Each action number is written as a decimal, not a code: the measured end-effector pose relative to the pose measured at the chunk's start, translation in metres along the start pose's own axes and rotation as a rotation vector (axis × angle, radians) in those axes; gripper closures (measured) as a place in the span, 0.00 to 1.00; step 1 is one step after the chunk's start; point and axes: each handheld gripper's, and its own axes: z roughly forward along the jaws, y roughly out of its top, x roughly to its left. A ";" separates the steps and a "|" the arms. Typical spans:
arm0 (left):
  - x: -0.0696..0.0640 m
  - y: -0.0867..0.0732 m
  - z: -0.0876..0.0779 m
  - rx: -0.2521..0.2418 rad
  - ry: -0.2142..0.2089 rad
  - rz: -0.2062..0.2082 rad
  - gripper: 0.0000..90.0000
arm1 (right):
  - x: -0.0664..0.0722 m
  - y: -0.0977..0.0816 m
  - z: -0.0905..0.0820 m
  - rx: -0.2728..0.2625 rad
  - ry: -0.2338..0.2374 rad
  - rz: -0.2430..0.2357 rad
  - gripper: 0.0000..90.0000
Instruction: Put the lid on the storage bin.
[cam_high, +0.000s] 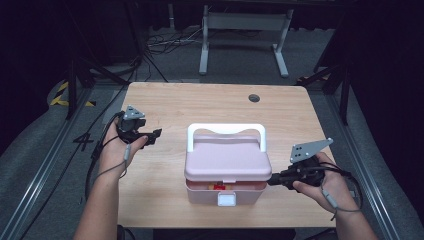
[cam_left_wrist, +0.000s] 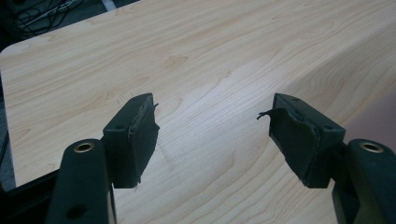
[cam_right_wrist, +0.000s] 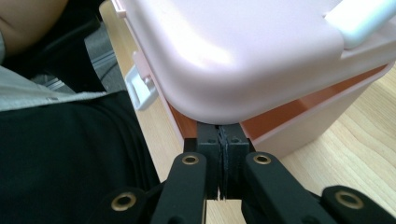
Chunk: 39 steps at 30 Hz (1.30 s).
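While the right gripper, jaws pressed shut, wedges its tip under the pink box's lid just ahead, a slow, steady upward lever should raise it; the left gripper waits wide open, off the box's far side.

A light wooden table with rounded corners is seen standing on grey carpeted floor. Beyond the table's far edge, a white metal frame on two feet is set on the floor. Black cables are strewn left of that frame. Yellow-black hazard tape is laid left of the table (beside a dark stand). The surroundings are left in darkness.
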 end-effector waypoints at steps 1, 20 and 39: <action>0.000 0.000 0.001 0.003 -0.001 0.000 0.36 | 0.000 0.000 0.000 0.000 0.000 0.000 0.99; 0.001 -0.001 0.001 0.003 -0.004 -0.008 0.36 | 0.004 -0.001 0.010 0.133 0.051 -0.005 0.96; 0.000 -0.001 0.002 0.007 -0.007 -0.004 0.35 | 0.008 -0.002 0.010 0.178 0.072 -0.001 0.91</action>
